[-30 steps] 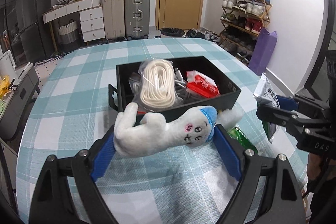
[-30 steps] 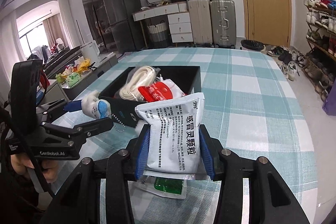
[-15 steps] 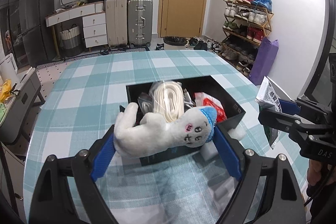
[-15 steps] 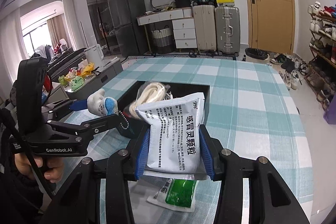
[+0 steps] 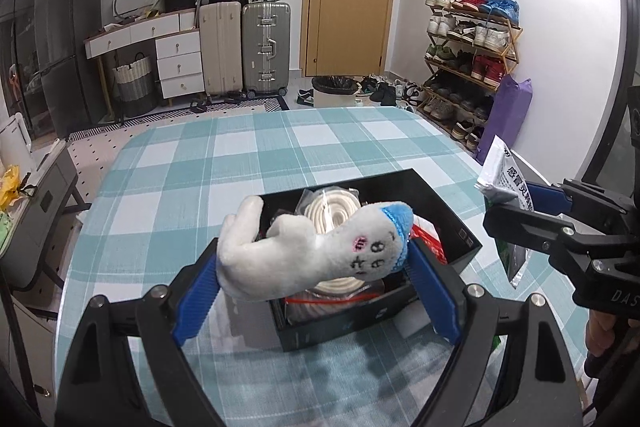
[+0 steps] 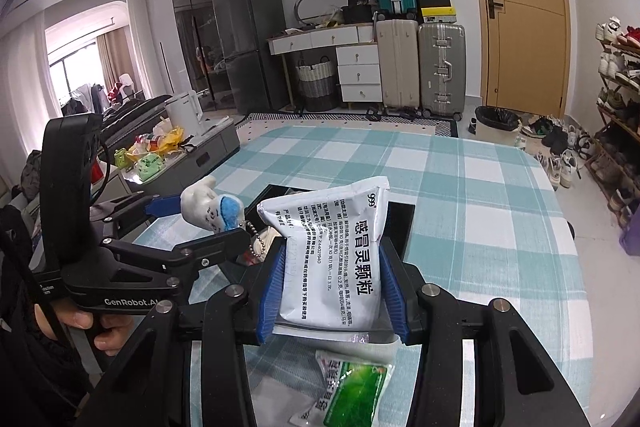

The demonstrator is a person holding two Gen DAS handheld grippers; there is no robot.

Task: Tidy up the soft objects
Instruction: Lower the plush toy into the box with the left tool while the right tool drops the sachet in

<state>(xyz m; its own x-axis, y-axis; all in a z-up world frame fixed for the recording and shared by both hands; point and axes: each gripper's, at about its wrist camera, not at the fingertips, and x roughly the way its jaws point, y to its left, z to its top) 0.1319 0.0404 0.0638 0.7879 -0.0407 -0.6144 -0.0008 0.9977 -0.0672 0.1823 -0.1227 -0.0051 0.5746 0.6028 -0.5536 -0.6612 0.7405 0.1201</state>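
My left claw (image 5: pixel 316 277) pinches the plush (image 5: pixel 320 259) crosswise at frame centre, held over the black box (image 5: pixel 448 203) so it can drop in. My right claw (image 6: pixel 332 291) clamps the white sachet (image 6: pixel 332 255) upright, centre frame, clear of the table.

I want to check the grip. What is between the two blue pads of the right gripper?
In the right wrist view, the right gripper holds a white sachet with black print upright between its pads. Nothing else is between them; a green packet lies on the tablecloth below.
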